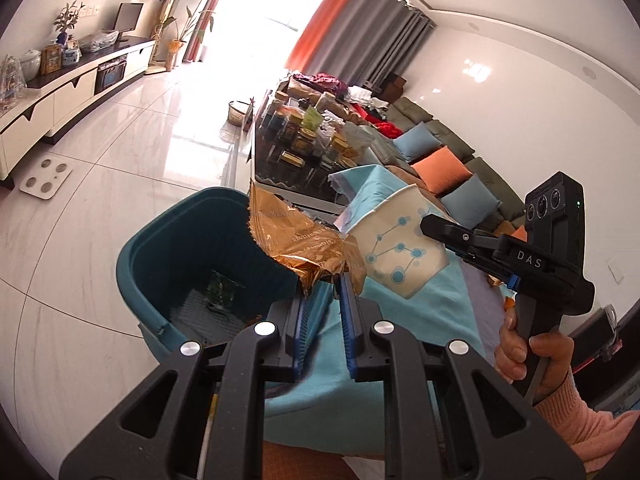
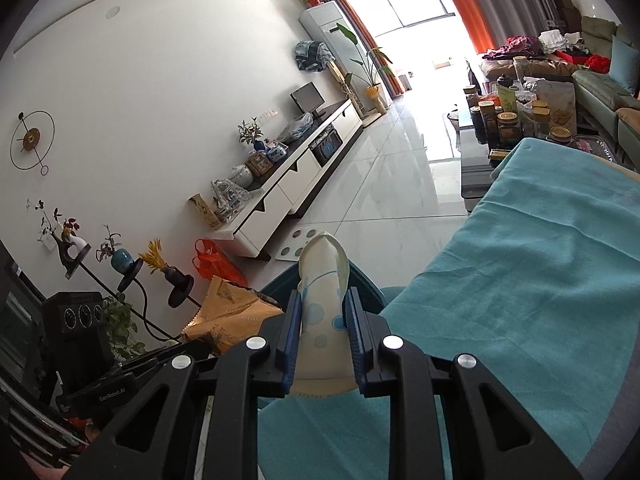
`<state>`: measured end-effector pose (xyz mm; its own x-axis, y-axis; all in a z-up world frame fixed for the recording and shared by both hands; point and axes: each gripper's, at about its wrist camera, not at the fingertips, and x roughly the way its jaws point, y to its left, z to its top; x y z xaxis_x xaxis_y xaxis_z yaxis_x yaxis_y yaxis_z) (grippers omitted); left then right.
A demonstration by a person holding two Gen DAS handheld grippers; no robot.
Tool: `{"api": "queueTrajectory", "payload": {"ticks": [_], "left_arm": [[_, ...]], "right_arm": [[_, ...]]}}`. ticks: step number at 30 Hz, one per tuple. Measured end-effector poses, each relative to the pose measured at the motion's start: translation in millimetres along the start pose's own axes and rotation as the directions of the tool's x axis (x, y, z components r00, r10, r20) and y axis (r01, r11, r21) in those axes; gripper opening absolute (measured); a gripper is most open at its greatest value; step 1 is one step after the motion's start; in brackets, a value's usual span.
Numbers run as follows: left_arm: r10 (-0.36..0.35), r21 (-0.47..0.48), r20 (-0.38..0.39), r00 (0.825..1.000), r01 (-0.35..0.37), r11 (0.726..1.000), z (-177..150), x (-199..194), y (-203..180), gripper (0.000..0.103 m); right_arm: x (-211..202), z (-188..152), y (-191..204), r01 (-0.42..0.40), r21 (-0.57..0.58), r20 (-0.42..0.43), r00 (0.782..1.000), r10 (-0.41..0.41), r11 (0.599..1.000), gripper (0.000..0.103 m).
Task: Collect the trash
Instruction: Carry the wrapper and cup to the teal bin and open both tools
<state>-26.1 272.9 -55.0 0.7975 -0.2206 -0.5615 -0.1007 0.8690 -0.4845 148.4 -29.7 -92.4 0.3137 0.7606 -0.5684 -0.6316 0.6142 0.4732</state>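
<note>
My left gripper (image 1: 325, 285) is shut on the lower corner of a crumpled gold foil wrapper (image 1: 296, 236). The wrapper hangs over the right rim of a teal bin (image 1: 168, 256) on the floor, which has some green trash at its bottom. My right gripper (image 2: 323, 304) is shut on a flattened white paper cup (image 2: 322, 280) with blue dots, just above the near edge of the bin (image 2: 370, 286). In the left wrist view the cup (image 1: 396, 252) sits right of the wrapper. From the right wrist view, the gold wrapper (image 2: 228, 312) is on the left.
A teal cloth (image 2: 520, 280) covers the surface to the right of the bin. Beyond it stands a black coffee table (image 1: 280, 168) crowded with jars, then a sofa with cushions (image 1: 440, 168). A white scale (image 1: 46, 178) lies on the tiled floor. A hand in a pink sleeve (image 1: 532, 356) holds the right gripper.
</note>
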Motion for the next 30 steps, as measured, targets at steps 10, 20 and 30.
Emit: {"api": "queueTrajectory", "payload": {"ticks": [10, 20, 30], "left_arm": [[0.074, -0.026, -0.039, 0.997, -0.075, 0.997, -2, 21, 17, 0.013], [0.077, -0.068, -0.072, 0.994, -0.082, 0.994, -5, 43, 28, 0.013], [0.07, -0.06, -0.061, 0.996, -0.073, 0.995, -10, 48, 28, 0.019]], "right_arm": [[40, 9, 12, 0.007, -0.005, -0.048, 0.999, -0.007, 1.0, 0.02], [64, 10, 24, 0.022, -0.031, -0.087, 0.996, -0.025, 0.999, 0.022], [96, 4, 29, 0.055, -0.037, -0.158, 0.986, -0.06, 0.998, 0.03]]}}
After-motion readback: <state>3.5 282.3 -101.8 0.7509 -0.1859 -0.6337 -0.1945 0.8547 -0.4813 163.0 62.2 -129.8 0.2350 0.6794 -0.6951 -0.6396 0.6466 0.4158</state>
